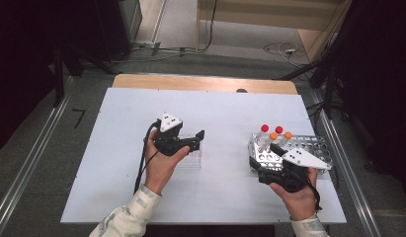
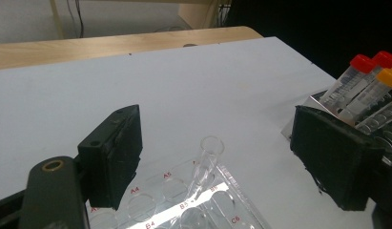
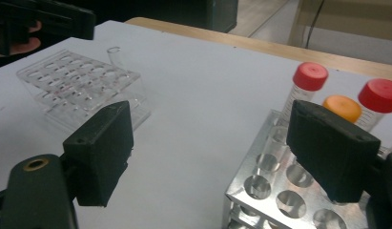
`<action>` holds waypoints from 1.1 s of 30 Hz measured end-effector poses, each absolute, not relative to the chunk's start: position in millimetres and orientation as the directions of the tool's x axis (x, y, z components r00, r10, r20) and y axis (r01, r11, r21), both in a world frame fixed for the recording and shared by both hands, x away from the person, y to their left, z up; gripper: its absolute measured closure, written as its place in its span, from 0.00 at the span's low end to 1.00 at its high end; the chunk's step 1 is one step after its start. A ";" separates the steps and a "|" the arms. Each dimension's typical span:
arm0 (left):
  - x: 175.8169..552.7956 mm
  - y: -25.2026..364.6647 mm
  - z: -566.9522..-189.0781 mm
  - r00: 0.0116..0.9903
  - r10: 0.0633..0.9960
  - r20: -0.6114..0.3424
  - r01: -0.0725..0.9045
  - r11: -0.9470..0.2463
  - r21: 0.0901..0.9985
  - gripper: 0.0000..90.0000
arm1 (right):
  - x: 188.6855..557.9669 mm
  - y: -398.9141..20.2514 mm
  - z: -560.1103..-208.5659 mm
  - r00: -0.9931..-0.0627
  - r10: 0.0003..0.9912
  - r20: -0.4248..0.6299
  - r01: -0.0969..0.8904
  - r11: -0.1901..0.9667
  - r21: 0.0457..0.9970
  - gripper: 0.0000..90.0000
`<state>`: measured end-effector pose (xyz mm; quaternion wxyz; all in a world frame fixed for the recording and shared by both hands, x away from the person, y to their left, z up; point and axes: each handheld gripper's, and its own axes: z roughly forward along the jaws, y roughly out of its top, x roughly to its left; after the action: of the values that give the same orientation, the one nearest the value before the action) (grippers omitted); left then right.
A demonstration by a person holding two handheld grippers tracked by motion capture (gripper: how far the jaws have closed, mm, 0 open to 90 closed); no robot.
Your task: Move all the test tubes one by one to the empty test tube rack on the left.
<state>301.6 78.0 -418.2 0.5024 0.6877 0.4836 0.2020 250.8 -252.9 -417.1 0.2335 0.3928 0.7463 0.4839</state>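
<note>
At the centre of the high view, the left gripper (image 1: 199, 138) hovers over a clear plastic tube rack (image 1: 190, 159), jaws wide with nothing gripped. An uncapped glass tube (image 2: 206, 164) leans in that rack. At lower right, the right gripper (image 1: 262, 158), jaws wide and empty, sits by the metal rack (image 1: 316, 146) holding capped tubes (image 1: 275, 134).
</note>
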 end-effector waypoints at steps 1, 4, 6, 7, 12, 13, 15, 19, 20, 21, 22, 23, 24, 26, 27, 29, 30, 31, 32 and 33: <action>301.6 78.0 -418.2 0.451 0.868 -0.208 0.462 -0.027 0.886 0.20 | 251.7 -254.6 -418.2 -0.577 0.816 0.032 0.360 0.218 0.907 0.16; 301.8 78.3 -418.6 0.449 0.870 -0.205 0.463 -0.031 0.886 0.20 | 254.6 -258.2 -423.2 -0.557 0.829 0.036 0.371 0.210 0.904 0.18; 301.9 78.3 -418.9 0.447 0.871 -0.202 0.463 -0.033 0.886 0.20 | 257.6 -259.6 -428.4 -0.546 0.837 0.033 0.379 0.212 0.901 0.19; 301.9 78.2 -418.9 0.448 0.871 -0.204 0.464 -0.032 0.885 0.20 | 257.6 -259.6 -428.4 -0.546 0.837 0.033 0.379 0.212 0.901 0.19; 301.8 76.9 -419.6 0.451 0.869 -0.203 0.463 -0.033 0.886 0.20 | 268.0 -263.9 -442.0 -0.525 0.850 0.041 0.404 0.207 0.891 0.31; 301.8 76.9 -419.6 0.451 0.869 -0.203 0.463 -0.033 0.886 0.20 | 269.0 -264.3 -443.1 -0.524 0.851 0.042 0.408 0.208 0.889 0.33; 301.7 76.7 -420.0 0.452 0.869 -0.200 0.461 -0.036 0.886 0.20 | 270.1 -264.6 -444.3 -0.523 0.852 0.038 0.410 0.213 0.887 0.36; 301.4 76.5 -419.7 0.453 0.868 -0.202 0.459 -0.034 0.888 0.20 | 275.0 -266.8 -447.7 -0.513 0.857 0.037 0.417 0.211 0.884 0.48; 301.3 76.4 -419.7 0.454 0.868 -0.202 0.459 -0.034 0.888 0.20 | 276.1 -267.1 -448.4 -0.510 0.860 0.032 0.414 0.212 0.885 0.51; 301.3 76.3 -419.7 0.454 0.868 -0.202 0.459 -0.034 0.888 0.20 | 277.3 -267.2 -449.1 -0.508 0.861 0.033 0.414 0.210 0.886 0.54; 301.1 76.1 -419.7 0.455 0.867 -0.202 0.459 -0.034 0.888 0.20 | 278.8 -267.2 -450.1 -0.507 0.861 0.035 0.417 0.209 0.884 0.56; 300.9 76.0 -419.6 0.456 0.868 -0.199 0.459 -0.038 0.887 0.20 | 280.0 -267.0 -451.2 -0.503 0.863 0.033 0.419 0.210 0.883 0.58; 300.8 75.8 -419.6 0.457 0.867 -0.199 0.459 -0.038 0.888 0.20 | 281.2 -266.8 -452.6 -0.503 0.864 0.030 0.420 0.214 0.882 0.59; 300.5 75.3 -419.6 0.456 0.867 -0.201 0.459 -0.036 0.887 0.20 | 281.9 -266.7 -453.7 -0.503 0.864 0.033 0.425 0.214 0.879 0.61; 300.6 75.2 -419.7 0.456 0.867 -0.200 0.460 -0.038 0.887 0.20 | 282.5 -266.3 -455.1 -0.503 0.864 0.023 0.416 0.219 0.883 0.64; 300.8 74.7 -420.1 0.456 0.867 -0.202 0.463 -0.037 0.885 0.20 | 283.2 -266.3 -455.4 -0.499 0.866 0.022 0.417 0.218 0.882 0.65; 300.8 74.7 -420.1 0.456 0.867 -0.202 0.463 -0.037 0.885 0.20 | 283.2 -266.3 -455.4 -0.499 0.866 0.022 0.417 0.218 0.882 0.65; 300.9 74.6 -420.4 0.459 0.866 -0.201 0.463 -0.040 0.885 0.20 | 283.8 -266.5 -455.9 -0.495 0.869 0.021 0.417 0.217 0.883 0.67; 301.0 74.4 -420.6 0.459 0.866 -0.200 0.463 -0.042 0.885 0.20 | 284.3 -266.8 -456.4 -0.493 0.870 0.022 0.420 0.215 0.882 0.68; 301.1 74.3 -420.8 0.460 0.865 -0.200 0.465 -0.043 0.884 0.20 | 284.7 -266.8 -457.0 -0.492 0.870 0.023 0.422 0.215 0.881 0.68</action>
<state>301.1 74.3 -420.8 0.4990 0.6937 0.4792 0.2005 284.7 -266.8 -457.0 0.2498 0.4376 0.7384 0.4482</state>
